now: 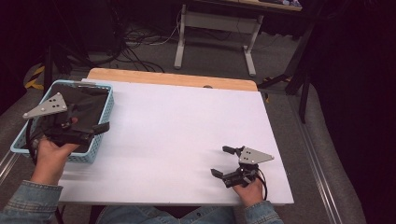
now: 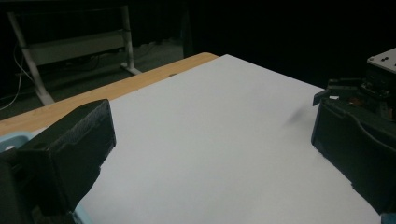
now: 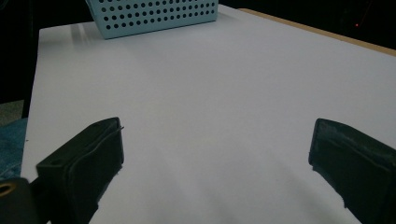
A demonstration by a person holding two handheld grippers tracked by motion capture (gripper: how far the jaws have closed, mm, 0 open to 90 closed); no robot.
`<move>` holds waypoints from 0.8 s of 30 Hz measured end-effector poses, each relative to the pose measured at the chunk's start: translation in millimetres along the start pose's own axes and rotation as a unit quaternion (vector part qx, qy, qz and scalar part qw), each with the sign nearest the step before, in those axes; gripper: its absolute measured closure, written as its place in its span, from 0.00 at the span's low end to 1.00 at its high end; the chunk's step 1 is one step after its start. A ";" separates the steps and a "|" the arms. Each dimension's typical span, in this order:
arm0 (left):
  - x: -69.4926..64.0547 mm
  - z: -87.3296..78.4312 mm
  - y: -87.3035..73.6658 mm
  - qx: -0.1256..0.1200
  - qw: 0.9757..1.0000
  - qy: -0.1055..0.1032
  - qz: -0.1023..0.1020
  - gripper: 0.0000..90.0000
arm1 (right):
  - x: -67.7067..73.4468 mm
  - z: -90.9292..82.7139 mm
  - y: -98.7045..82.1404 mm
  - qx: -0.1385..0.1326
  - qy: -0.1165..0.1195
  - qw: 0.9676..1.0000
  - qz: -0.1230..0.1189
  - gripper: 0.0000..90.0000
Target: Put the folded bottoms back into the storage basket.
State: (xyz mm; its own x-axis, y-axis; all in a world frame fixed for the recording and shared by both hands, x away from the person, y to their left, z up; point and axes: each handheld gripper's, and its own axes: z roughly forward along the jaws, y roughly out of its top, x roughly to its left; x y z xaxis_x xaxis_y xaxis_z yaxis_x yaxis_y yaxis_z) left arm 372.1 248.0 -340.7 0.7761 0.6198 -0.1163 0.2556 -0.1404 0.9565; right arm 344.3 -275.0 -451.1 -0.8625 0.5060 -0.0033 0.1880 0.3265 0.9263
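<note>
Where dark cloth (image 1: 86, 105) fills it, perforated basket (image 1: 106, 109) gapes

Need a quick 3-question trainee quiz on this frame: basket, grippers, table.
1. True or false: the left gripper is above the blue basket.
2. What lies inside the basket?
A. dark cloth
B. red cups
C. white plates
3. How do the right gripper jaws stand, and is anything between them?

Key:
1. True.
2. A.
3. Wide apart, with nothing between them, over the white table.
</note>
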 end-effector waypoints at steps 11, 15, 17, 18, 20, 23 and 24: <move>-16.6 34.8 -13.4 0.005 0.999 -0.041 -0.002 0.01 | -0.1 -0.6 0.0 -0.002 0.001 1.000 0.000 0.04; -20.7 43.8 -20.7 0.012 0.999 -0.048 -0.003 0.01 | 0.0 -0.6 0.0 -0.002 0.001 1.000 -0.001 0.04; -22.1 47.9 -24.1 0.015 0.999 -0.050 -0.003 0.01 | 0.0 -0.6 0.0 -0.002 0.000 1.000 -0.001 0.04; -22.8 51.3 -27.3 0.017 0.998 -0.053 -0.005 0.01 | 0.1 -0.5 0.1 -0.002 0.001 1.000 -0.001 0.04; -23.5 53.0 -29.2 0.017 0.998 -0.053 -0.007 0.01 | 0.1 -0.4 0.1 -0.002 0.001 1.000 -0.002 0.04; -25.8 58.9 -36.2 0.013 0.998 -0.056 -0.010 0.01 | 0.1 -0.5 0.1 -0.002 0.001 1.000 -0.001 0.04; -26.8 61.2 -38.9 0.013 0.998 -0.057 -0.011 0.01 | 0.1 -0.5 0.1 -0.002 0.000 1.000 -0.002 0.04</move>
State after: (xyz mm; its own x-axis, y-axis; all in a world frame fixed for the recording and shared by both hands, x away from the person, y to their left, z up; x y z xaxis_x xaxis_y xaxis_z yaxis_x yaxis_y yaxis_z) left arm 376.7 189.6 -391.2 0.8307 0.5309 -0.1676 0.2864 -0.1494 0.9464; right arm 344.0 -275.3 -450.8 -0.8635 0.5043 -0.0062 0.1829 0.3246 0.9280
